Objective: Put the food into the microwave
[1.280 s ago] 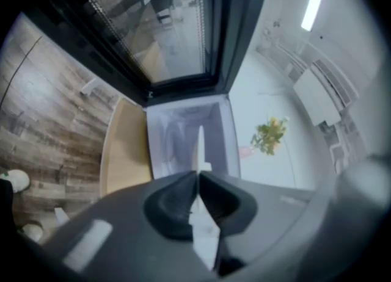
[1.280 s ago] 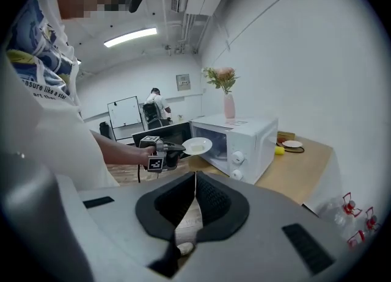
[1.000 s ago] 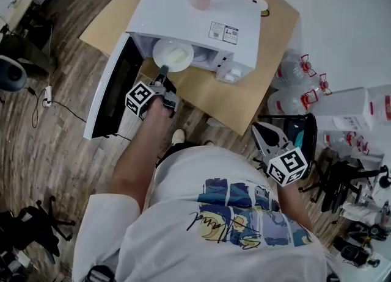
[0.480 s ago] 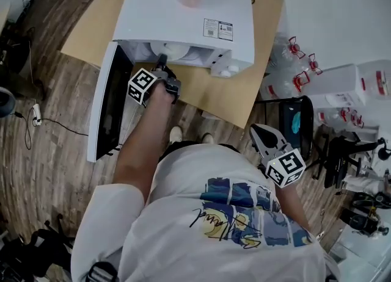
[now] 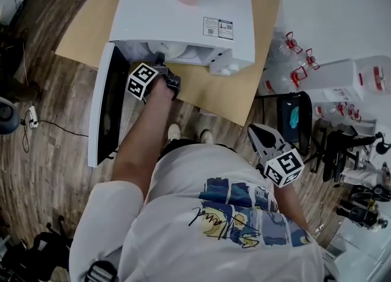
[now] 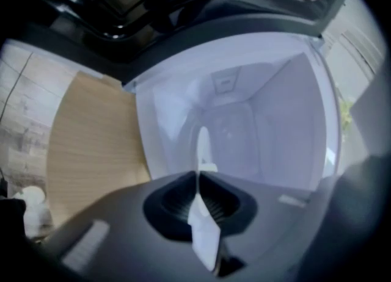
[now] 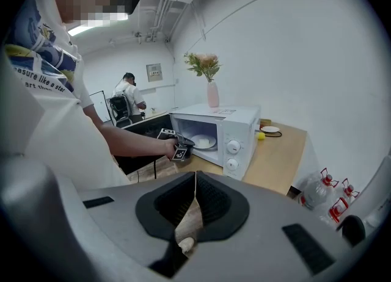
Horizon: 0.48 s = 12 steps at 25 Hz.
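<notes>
My left gripper (image 5: 160, 62) pinches the plate (image 5: 176, 47) by its rim, just inside the microwave (image 5: 183, 6) near the table's (image 5: 211, 94) front edge (door (image 5: 107, 110) open). My right gripper (image 5: 259, 135) hangs aside, its 2 jaws pressed together on nothing. If I let go while the plate is tilted, the food, barely visible, might slide off.

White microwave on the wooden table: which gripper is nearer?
Left. The left gripper is at the white microwave's open doorway, shut on a white plate's rim. The right gripper, shut and empty, hangs well back from the wooden table.
</notes>
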### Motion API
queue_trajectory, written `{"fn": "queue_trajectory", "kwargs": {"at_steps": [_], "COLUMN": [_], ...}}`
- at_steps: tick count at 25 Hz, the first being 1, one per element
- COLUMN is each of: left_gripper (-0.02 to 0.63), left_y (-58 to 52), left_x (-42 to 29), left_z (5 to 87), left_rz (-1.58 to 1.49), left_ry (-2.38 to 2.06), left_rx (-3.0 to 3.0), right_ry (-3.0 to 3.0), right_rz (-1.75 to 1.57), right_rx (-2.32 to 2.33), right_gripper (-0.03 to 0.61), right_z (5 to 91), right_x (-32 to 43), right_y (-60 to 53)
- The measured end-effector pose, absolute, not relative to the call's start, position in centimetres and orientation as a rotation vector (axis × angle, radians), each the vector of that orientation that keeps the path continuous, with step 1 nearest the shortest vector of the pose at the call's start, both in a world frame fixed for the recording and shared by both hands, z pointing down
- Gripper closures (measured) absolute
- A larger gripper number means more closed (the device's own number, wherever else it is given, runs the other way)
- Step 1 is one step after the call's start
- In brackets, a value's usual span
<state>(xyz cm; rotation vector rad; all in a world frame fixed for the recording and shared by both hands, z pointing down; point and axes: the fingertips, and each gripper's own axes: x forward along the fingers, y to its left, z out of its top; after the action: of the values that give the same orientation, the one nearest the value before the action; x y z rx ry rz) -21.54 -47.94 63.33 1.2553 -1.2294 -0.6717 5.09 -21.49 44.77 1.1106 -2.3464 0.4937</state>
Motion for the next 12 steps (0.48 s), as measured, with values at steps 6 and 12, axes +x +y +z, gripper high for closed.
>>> {"fn": "queue_trajectory", "kwargs": {"at_steps": [6, 12], "left_gripper": [0.574, 0.551], "left_y": [-48.15, -47.85], "left_x": [-21.49, -21.21], "left_z": [63.37, 62.87], "left_rz": [-0.534, -0.316], "left_ry": [-1.317, -1.435], "left_rx": [1.281, 1.355], "right_ry": [-2.346, -2.342], "right_rz": [0.507, 0.514], "right_rx": [1.116, 1.108], "right_gripper": [0.568, 0.568], "right_z": [45.00, 45.23], "right_x": [4.69, 4.22], "right_y": [-21.48, -21.19]}}
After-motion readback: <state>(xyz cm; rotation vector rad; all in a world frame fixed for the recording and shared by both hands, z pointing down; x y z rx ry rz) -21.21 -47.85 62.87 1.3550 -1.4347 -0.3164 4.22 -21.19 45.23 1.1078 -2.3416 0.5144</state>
